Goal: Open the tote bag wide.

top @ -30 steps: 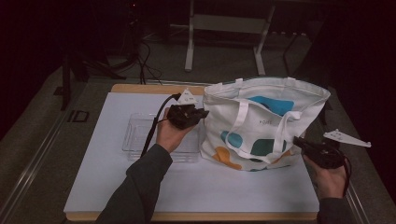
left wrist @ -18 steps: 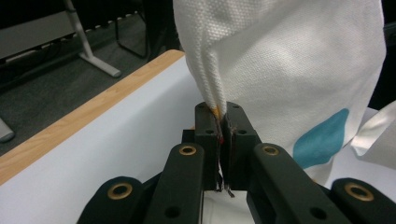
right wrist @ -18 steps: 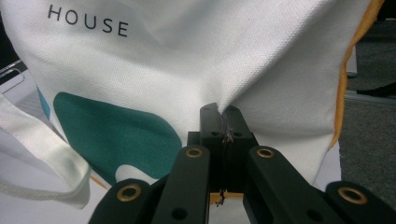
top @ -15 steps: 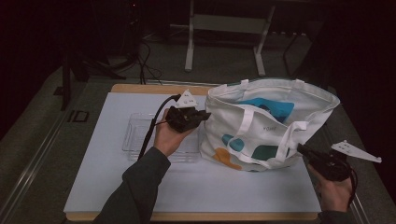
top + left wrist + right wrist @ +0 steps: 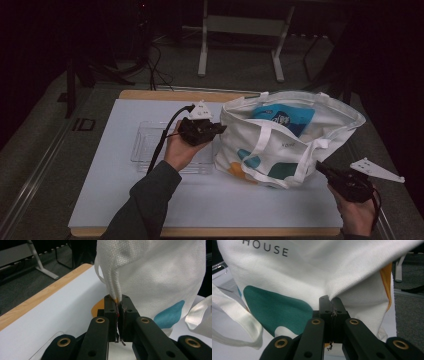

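A white tote bag (image 5: 290,140) with teal, blue and orange patches lies on the white table top (image 5: 115,200), its mouth held wide. My left gripper (image 5: 216,129) is shut on the bag's left rim, and in the left gripper view the white fabric (image 5: 117,293) is pinched between the closed jaws of the left gripper (image 5: 119,305). My right gripper (image 5: 320,167) is shut on the bag's near right edge. In the right gripper view the right gripper (image 5: 331,301) clamps a fold of white cloth (image 5: 352,290). A blue item (image 5: 285,117) shows inside the bag.
A clear plastic tray (image 5: 145,145) sits on the table under my left hand. A loose white handle (image 5: 265,150) hangs down the bag's front. The wooden table edge (image 5: 150,94) runs along the back, with a stand's legs (image 5: 202,55) on the floor beyond.
My right gripper has pulled the bag's edge toward the near right, stretching the bag wider. The left gripper has stayed in place on the left rim.
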`<move>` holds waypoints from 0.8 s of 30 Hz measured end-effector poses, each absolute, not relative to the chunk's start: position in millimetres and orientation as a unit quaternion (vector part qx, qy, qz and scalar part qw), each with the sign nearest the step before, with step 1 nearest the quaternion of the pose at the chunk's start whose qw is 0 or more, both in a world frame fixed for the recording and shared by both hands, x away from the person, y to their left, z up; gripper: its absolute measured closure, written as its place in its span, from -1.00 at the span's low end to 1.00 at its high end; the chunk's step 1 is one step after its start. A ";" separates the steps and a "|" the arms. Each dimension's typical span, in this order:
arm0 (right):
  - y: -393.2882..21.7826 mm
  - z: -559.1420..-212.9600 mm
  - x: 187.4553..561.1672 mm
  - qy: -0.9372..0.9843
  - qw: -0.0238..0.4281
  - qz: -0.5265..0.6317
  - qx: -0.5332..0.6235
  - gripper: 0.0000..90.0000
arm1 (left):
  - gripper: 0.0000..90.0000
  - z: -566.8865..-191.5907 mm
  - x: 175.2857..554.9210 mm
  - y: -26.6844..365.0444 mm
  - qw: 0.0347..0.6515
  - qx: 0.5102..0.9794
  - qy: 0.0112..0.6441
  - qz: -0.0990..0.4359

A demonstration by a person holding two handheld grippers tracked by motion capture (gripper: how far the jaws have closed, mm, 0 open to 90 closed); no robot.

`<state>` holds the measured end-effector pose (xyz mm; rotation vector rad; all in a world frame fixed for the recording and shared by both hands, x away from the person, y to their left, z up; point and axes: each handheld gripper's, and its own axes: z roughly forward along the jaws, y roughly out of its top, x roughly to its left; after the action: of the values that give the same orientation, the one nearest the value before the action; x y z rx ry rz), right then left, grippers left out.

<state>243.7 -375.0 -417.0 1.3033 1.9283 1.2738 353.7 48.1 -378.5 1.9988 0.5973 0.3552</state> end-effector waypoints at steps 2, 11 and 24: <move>-374.1 -417.9 243.5 0.708 0.242 0.463 0.475 0.99 | 0.91 -379.7 352.8 47.0 0.491 0.823 0.246 0.146; -368.6 -431.7 241.8 0.720 0.243 0.442 0.476 0.99 | 0.91 -395.4 351.8 45.6 0.479 0.831 0.250 0.134; -375.1 -455.3 234.2 0.724 0.222 0.435 0.488 0.99 | 0.91 -413.5 345.9 47.0 0.472 0.836 0.252 0.119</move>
<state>234.2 -375.1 -455.3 1.3488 1.9996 1.2017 345.9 47.0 -413.5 2.0466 0.6175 0.2906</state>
